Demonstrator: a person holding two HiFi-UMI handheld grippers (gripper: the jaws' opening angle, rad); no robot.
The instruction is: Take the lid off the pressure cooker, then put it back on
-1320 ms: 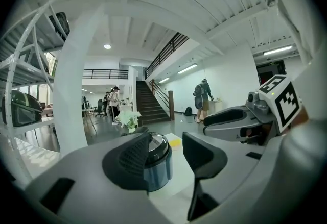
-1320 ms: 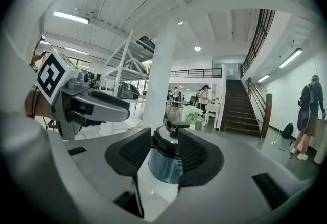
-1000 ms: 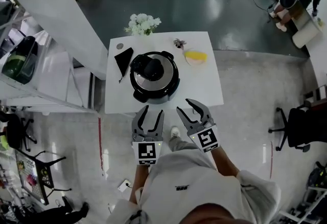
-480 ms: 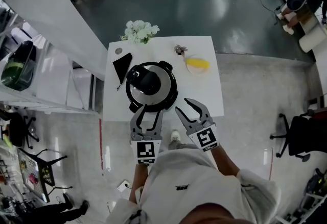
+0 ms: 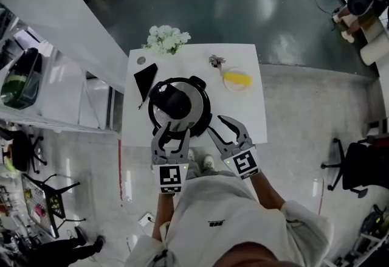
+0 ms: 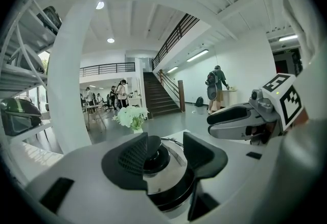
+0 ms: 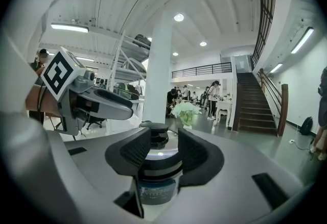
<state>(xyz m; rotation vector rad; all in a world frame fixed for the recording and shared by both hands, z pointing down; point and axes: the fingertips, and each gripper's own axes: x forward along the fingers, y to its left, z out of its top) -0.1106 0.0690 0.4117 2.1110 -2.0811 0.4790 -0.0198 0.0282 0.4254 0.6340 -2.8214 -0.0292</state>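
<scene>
While lid (image 5: pixel 189 109) caps it, pressure cooker (image 5: pixel 208 105) tops table (image 5: pixel 244 115)

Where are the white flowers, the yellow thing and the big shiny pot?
white flowers (image 5: pixel 165 39), head view, middle of the bunch.
yellow thing (image 5: pixel 236 79), head view, its middle.
pressure cooker (image 5: pixel 196 107), head view, bare shiny part of its lid.

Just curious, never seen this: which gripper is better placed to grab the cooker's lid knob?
Probably left. The left gripper sits at the cooker's near rim, in line with the black knob; the right gripper angles in from the side.
</scene>
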